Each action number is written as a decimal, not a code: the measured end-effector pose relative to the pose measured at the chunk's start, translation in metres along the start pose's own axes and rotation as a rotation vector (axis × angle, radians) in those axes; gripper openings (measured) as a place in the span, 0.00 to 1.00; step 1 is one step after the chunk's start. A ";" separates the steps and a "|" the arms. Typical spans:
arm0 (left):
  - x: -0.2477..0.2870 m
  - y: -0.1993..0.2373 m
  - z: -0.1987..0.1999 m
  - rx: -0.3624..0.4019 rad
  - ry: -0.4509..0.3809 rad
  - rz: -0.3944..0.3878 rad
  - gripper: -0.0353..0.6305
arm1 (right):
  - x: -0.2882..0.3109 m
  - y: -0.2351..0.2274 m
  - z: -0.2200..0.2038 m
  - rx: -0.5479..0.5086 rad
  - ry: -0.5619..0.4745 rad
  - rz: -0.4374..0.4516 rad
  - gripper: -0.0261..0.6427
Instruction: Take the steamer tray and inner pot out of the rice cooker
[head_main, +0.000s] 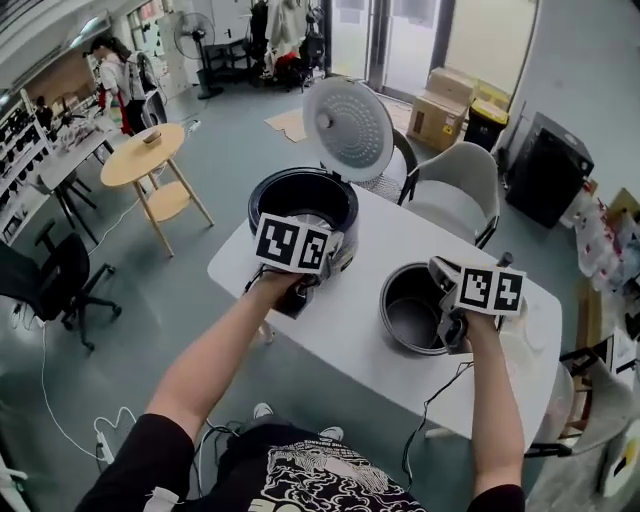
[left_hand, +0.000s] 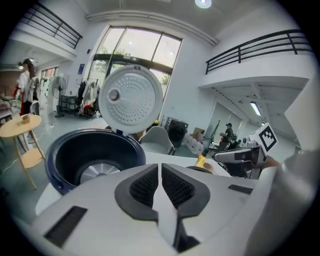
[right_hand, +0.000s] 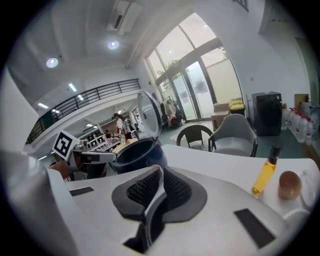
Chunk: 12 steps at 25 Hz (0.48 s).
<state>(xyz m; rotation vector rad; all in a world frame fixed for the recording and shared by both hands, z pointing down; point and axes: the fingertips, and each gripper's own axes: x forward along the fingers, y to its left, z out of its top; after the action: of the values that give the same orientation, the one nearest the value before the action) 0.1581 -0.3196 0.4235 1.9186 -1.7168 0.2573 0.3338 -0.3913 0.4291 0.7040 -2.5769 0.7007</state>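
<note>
The dark blue rice cooker (head_main: 300, 198) stands open on the white table (head_main: 340, 335), its round lid (head_main: 348, 128) raised behind it. Its cavity is empty, with the bare metal heating plate (left_hand: 95, 171) showing. The dark inner pot (head_main: 413, 308) sits on the table to the cooker's right. My left gripper (head_main: 330, 255) hovers at the cooker's near rim, shut with nothing between its pads (left_hand: 145, 187). My right gripper (head_main: 443, 272) hangs above the pot's right rim, also shut and empty (right_hand: 159, 187). A pale round thing (head_main: 530, 328) lies beyond the right gripper; I cannot tell whether it is the steamer tray.
A yellow bottle (right_hand: 264, 177) and a small brown bowl (right_hand: 289, 184) stand near the table's right end. Chairs (head_main: 455, 180) line the far side. A round wooden side table (head_main: 148, 155) and a black office chair (head_main: 55, 280) stand to the left. People stand far off at the left.
</note>
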 end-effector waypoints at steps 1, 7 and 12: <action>-0.018 0.012 0.007 0.002 -0.024 0.020 0.10 | 0.008 0.021 0.006 -0.016 -0.004 0.020 0.10; -0.102 0.050 0.047 0.027 -0.146 0.108 0.09 | 0.032 0.114 0.050 -0.105 -0.056 0.094 0.07; -0.153 0.104 0.054 0.084 -0.232 0.160 0.08 | 0.065 0.186 0.058 -0.195 -0.133 0.087 0.06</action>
<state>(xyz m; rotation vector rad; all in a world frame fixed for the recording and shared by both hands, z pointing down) 0.0207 -0.2191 0.3323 1.9355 -2.0462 0.1735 0.1661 -0.3072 0.3454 0.5971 -2.7639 0.4321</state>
